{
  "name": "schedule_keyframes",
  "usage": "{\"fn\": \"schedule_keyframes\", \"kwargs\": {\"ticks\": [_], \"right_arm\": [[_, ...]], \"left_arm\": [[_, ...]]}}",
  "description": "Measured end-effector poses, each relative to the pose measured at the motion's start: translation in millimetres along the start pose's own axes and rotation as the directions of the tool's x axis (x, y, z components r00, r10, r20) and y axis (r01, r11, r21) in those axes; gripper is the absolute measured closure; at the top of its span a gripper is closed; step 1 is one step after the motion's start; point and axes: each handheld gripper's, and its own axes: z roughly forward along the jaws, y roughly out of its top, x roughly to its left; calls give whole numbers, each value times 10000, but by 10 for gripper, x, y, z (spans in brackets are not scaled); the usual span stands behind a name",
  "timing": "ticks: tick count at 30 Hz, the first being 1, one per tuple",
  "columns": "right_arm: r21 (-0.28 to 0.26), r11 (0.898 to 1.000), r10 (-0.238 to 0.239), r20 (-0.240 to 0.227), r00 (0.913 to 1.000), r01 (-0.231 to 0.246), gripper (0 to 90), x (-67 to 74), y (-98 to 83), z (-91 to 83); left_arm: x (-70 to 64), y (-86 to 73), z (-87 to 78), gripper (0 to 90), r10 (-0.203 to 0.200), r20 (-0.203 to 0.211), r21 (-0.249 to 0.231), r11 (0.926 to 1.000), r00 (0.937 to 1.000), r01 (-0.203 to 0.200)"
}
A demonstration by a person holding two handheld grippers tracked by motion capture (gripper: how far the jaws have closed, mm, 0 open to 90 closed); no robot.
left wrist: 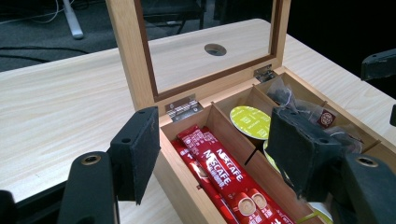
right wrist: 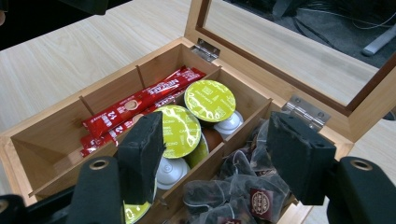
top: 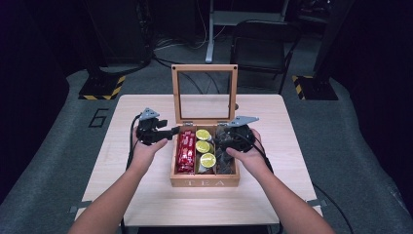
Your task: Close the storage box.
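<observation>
1. Looks like the sorting step: the open wooden tea box with a glass lid [top: 204,181] sits mid-surface, lid propped upright. The right tongs [right wrist: 219,154] hover over its right compartment, jaws apart, straddling the divider, above the dark mesh tea bags [right wrist: 236,191], nothing pinched yet.
2. The left tongs [left wrist: 212,154] sit at the box's left wall, jaws apart on either side of it, not pressing as far as I can tell. Red Nescafe stick packets [left wrist: 224,179] lie in the left compartment, green-lidded capsules [right wrist: 208,100] in the middle.
3. Next move, I'd guess: drop the right tongs lower and close on one tea bag, avoiding the divider.
4. Pale wood surface [top: 146,105], dark room, grey floor, a black chair [top: 260,46] behind.
</observation>
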Motion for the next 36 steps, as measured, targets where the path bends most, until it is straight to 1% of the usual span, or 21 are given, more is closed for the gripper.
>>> {"fn": "schedule_keyframes", "kwargs": {"ticks": [2, 5, 6, 7, 8, 11, 13, 17, 18, 21, 22, 24, 30, 32, 34, 35, 36], "right_arm": [[1, 10000, 62, -31, 10000, -62, 366, 24, -16, 5], [-2, 10000, -26, -80, 10000, 26, 367, 45, -29, 12], [5, 10000, 72, -131, 9999, -72, 367, 59, -37, 12], [7, 10000, 67, -154, 9999, -67, 367, 72, -43, 17], [-8, 10000, -60, -198, 9998, 60, 367, 78, -50, 23], [-15, 10000, -97, -266, 9996, 97, 364, 104, -62, 32], [0, 10000, -3, -293, 9996, 3, 362, 125, -70, 35], [41, 9999, -144, -434, 9990, 146, 356, 150, -90, 52], [61, 10000, -64, -412, 9991, 67, 351, 166, -100, 54], [78, 9997, -210, -511, 9985, 214, 348, 192, -125, 75], [104, 9998, -167, -525, 9985, 173, 345, 203, -134, 79], [175, 9995, -244, -581, 9980, 255, 341, 223, -159, 96], [361, 9985, -370, -781, 9963, 400, 335, 302, -244, 157], [433, 9976, -504, -883, 9948, 544, 336, 324, -264, 174], [452, 9973, -537, -974, 9938, 584, 336, 347, -279, 189], [484, 9974, -476, -980, 9940, 525, 336, 362, -286, 193], [489, 9971, -538, -1006, 9935, 590, 336, 368, -291, 197]], "left_arm": [[-2, -4, -4, 343, 66, -8, 5, 10000, 10000, -66], [-5, -3, -15, 345, 91, 13, 7, 10000, 10000, -91], [-8, -3, -17, 345, 126, 8, 21, 9999, 9999, -126], [-13, -3, -16, 346, 173, -21, 23, 9998, 9998, -173], [-17, -5, -16, 346, 195, -32, 24, 9998, 9998, -194], [-26, -9, -14, 347, 202, -11, 19, 9998, 9998, -202], [-29, -9, -16, 347, 221, -2, 16, 9998, 9998, -221], [-29, -10, -25, 349, 262, 14, 54, 9996, 9997, -262], [-28, -12, -26, 349, 264, 18, 69, 9996, 9996, -264], [-30, -25, -19, 348, 212, -16, 36, 9998, 9998, -212], [-28, -29, -19, 349, 231, -21, 45, 9997, 9997, -231], [-26, -34, -24, 349, 234, 13, 130, 9996, 9997, -234], [-23, -50, -16, 348, 244, -40, 97, 9997, 9997, -244], [-22, -51, -18, 348, 220, -50, 90, 9997, 9997, -220], [-20, -53, -21, 349, 232, -55, 104, 9997, 9997, -231], [-20, -55, -21, 348, 230, -52, 110, 9997, 9997, -230], [-20, -58, -20, 349, 232, -56, 134, 9996, 9997, -231]]}}
